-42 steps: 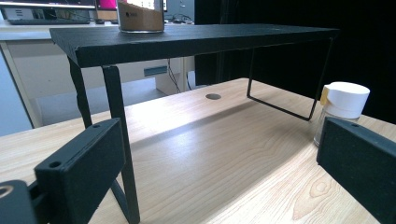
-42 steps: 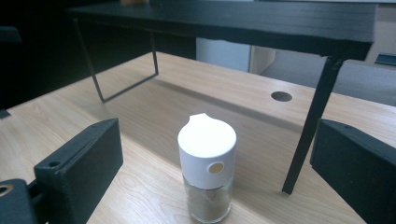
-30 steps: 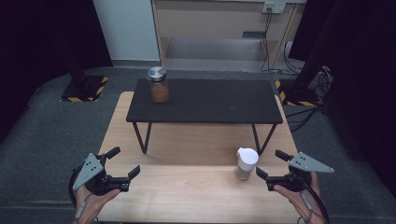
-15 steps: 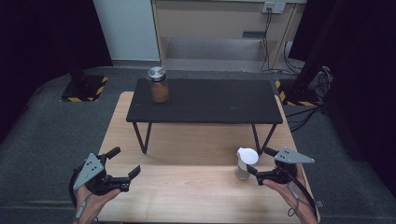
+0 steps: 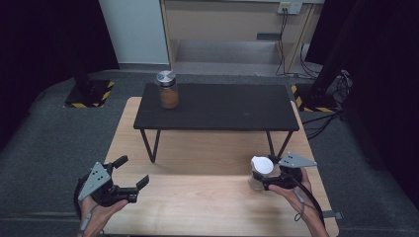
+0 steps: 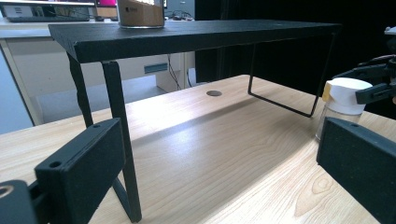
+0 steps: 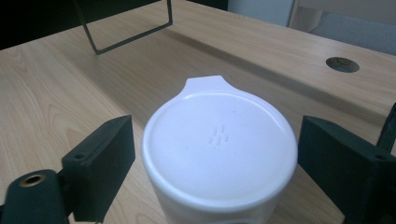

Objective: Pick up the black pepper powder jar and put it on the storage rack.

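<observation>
Close up, the right gripper fingers stand apart around a white-lidded jar on the wooden bench, lid unmarked. Left gripper fingers apart, holding nothing. Behind, a black riser carries a brown jar.

So there's a light wooden table carrying a low black stand sitting toward its far edge. A brown jar with a silver lid is standing at the stand's far left corner, and a white-lidded cup is sitting near the tabletop's right edge.
</observation>
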{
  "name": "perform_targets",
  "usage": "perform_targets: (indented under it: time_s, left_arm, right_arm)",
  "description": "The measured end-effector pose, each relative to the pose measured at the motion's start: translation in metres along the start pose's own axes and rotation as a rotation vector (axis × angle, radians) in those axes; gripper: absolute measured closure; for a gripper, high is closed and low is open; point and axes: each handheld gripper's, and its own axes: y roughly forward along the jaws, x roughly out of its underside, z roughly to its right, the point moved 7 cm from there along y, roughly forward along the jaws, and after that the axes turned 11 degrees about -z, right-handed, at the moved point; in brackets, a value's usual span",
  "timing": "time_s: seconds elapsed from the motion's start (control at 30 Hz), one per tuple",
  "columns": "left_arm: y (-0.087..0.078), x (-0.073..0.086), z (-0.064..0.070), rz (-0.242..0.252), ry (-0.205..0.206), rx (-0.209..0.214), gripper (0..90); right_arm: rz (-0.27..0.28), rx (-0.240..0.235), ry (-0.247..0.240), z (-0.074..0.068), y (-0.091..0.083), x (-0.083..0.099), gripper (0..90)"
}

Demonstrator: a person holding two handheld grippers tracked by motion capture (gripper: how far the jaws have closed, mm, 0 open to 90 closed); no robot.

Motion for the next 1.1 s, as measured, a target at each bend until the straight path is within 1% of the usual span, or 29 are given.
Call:
perform_targets:
  time_s: [0.1, 0.17, 0.23, 0.37, 0.43, 0.57, 0.67, 0.73, 0.87, 0.97, 1.1]
  left_arm:
    - [0.000, 0.000, 0.000, 0.000, -0.001, -0.001, 0.0]
    - [0.000, 0.000, 0.000, 0.001, -0.001, -0.001, 0.0]
    - [0.000, 0.000, 0.000, 0.002, -0.002, -0.001, 0.0]
    - [0.000, 0.000, 0.000, 0.000, 0.001, 0.000, 0.0]
    - [0.000, 0.000, 0.000, -0.001, 0.001, 0.000, 0.0]
    - [0.000, 0.000, -0.001, 0.000, -0.001, 0.001, 0.0]
    - [0.000, 0.000, 0.000, 0.001, -0.001, 0.000, 0.0]
    - [-0.001, 0.000, 0.000, 0.001, -0.001, 0.001, 0.0]
    - [0.000, 0.000, -0.001, 0.002, -0.001, 0.004, 0.0]
    - [0.000, 0.000, 0.000, 0.000, 0.002, 0.006, 0.0]
    - [0.000, 0.000, 0.000, 0.001, 0.002, 0.007, 0.0]
  right_arm:
    - [-0.004, 0.002, -0.013, 0.001, 0.002, 0.001, 26.0]
    - [0.000, -0.009, -0.015, 0.002, 0.002, 0.002, 30.3]
    - [-0.001, 0.004, -0.022, 0.000, 0.001, 0.001, 30.8]
    - [-0.003, 0.005, -0.010, 0.001, 0.000, 0.000, 31.1]
    - [-0.012, 0.006, -0.015, 0.002, -0.001, -0.001, 31.2]
    - [-0.016, -0.012, -0.033, 0.002, -0.004, -0.008, 31.3]
    - [-0.011, -0.030, -0.058, 0.001, -0.008, -0.017, 31.2]
    - [-0.013, -0.052, -0.079, 0.001, -0.012, -0.025, 31.2]
    - [-0.024, -0.106, -0.134, -0.001, -0.018, -0.046, 31.3]
    - [-0.023, -0.139, -0.173, -0.004, -0.023, -0.062, 31.3]
    - [-0.017, -0.179, -0.200, -0.007, -0.028, -0.082, 31.3]
